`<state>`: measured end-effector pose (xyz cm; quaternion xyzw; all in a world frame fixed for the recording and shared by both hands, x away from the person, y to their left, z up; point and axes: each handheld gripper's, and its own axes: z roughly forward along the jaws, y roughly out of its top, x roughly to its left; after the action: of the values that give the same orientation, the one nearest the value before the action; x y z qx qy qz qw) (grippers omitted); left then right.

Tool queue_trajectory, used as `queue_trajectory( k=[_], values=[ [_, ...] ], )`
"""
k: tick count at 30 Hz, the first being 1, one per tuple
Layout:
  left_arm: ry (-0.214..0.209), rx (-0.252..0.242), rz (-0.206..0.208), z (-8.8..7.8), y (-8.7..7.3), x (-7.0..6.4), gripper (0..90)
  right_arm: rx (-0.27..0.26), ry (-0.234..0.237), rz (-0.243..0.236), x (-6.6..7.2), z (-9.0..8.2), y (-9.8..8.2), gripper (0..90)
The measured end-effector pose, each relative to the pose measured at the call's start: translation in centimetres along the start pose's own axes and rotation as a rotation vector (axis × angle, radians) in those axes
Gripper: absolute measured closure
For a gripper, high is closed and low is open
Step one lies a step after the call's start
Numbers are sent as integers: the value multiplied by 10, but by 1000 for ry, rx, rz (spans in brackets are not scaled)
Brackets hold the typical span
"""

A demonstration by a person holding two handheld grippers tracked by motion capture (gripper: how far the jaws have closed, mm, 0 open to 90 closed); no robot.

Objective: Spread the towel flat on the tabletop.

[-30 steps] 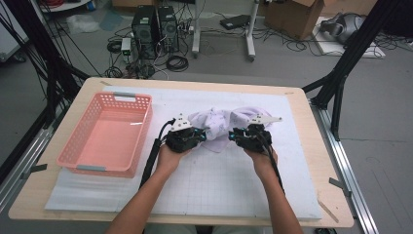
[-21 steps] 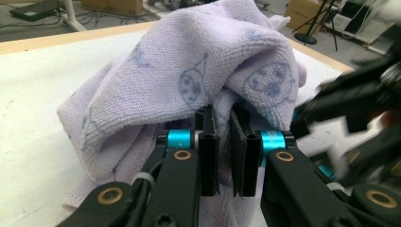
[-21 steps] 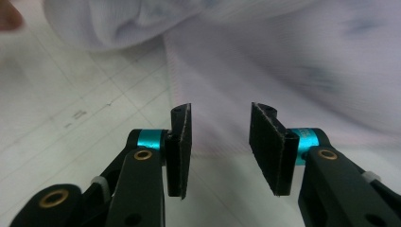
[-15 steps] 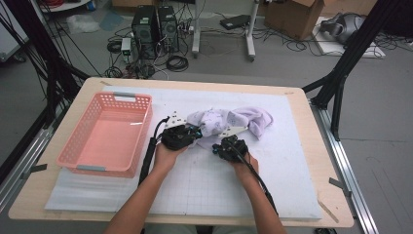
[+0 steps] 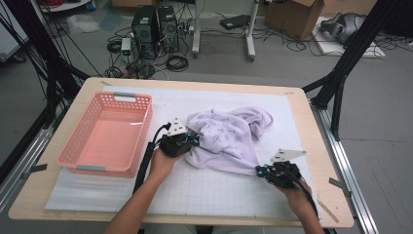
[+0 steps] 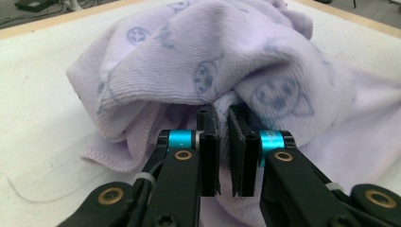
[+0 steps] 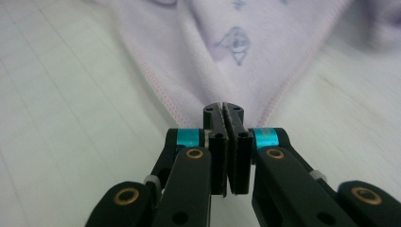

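A pale lilac towel [image 5: 229, 136] with small printed figures lies crumpled on the white gridded mat [image 5: 204, 195]. My left gripper [image 5: 195, 139] is at the towel's left edge. In the left gripper view its jaws [image 6: 222, 116] stand nearly together, their tips tucked into a fold of the towel [image 6: 189, 61]. My right gripper [image 5: 259, 170] is at the front right, shut on a corner of the towel that is drawn out flat toward it. In the right gripper view the pads [image 7: 223, 109] pinch the hemmed point of the towel [image 7: 222, 56].
A salmon plastic basket [image 5: 68, 156] stands on the left side of the mat, next to my left hand. The wooden table's edge [image 5: 195, 84] frames the mat. Beyond the table, computers, cables and boxes lie on the floor.
My right gripper has moved from the middle of the towel to the front right, pulling a corner out with it so the towel spreads. My left gripper has stayed put.
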<state>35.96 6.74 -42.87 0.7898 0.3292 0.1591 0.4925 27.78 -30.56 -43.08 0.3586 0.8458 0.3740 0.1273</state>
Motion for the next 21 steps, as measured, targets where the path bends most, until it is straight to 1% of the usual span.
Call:
queue_trajectory(
  k=[1, 2, 3, 4, 5, 7, 8, 9, 10, 11, 12, 14, 16, 17, 19, 21],
  values=[
    [-3, 4, -9, 1, -1, 0, 825, -4, -10, 19, -4, -8, -6, 887],
    [-4, 19, -8, 3, -2, 0, 793, -10, -16, 40, -8, -16, -12, 887],
    [-3, 24, -17, 4, -3, 0, 731, -17, -23, 51, -11, -23, -18, 886],
    [-11, 26, -28, 6, -4, -2, 669, -23, -29, 64, -13, -28, -22, 886],
    [-10, 30, -20, 6, -5, -3, 639, -28, -30, 74, -14, -32, -26, 883],
    [18, 42, 14, 5, -8, -9, 582, -46, -28, 88, -15, -35, -29, 859],
    [29, 43, 20, 3, -9, -11, 563, -54, -36, 93, -13, -36, -28, 830],
    [31, 30, 28, -1, -11, -13, 538, -64, -39, 94, -14, -37, -28, 793],
    [35, 19, 37, -6, -13, -15, 523, -82, -44, 108, -14, -39, -26, 777],
    [44, 20, 59, -12, -13, -15, 521, -96, -52, 109, -14, -39, -24, 761],
    [54, 9, 66, -17, -14, -15, 510, -104, -58, 113, -13, -39, -22, 743],
    [78, -6, 59, -25, -15, -11, 496, -115, -68, 119, -12, -35, -17, 679],
    [111, -1, 40, -30, -17, -4, 496, -99, -80, 109, -8, -25, -11, 614],
    [117, 4, 23, -31, -18, 0, 495, -90, -90, 98, -7, -19, -7, 583],
    [145, 10, 4, -29, -20, 6, 495, -76, -108, 84, -7, -5, 2, 536],
    [149, 18, -20, -24, -22, 11, 498, -67, -103, 90, -8, 10, 11, 485]
  ],
)
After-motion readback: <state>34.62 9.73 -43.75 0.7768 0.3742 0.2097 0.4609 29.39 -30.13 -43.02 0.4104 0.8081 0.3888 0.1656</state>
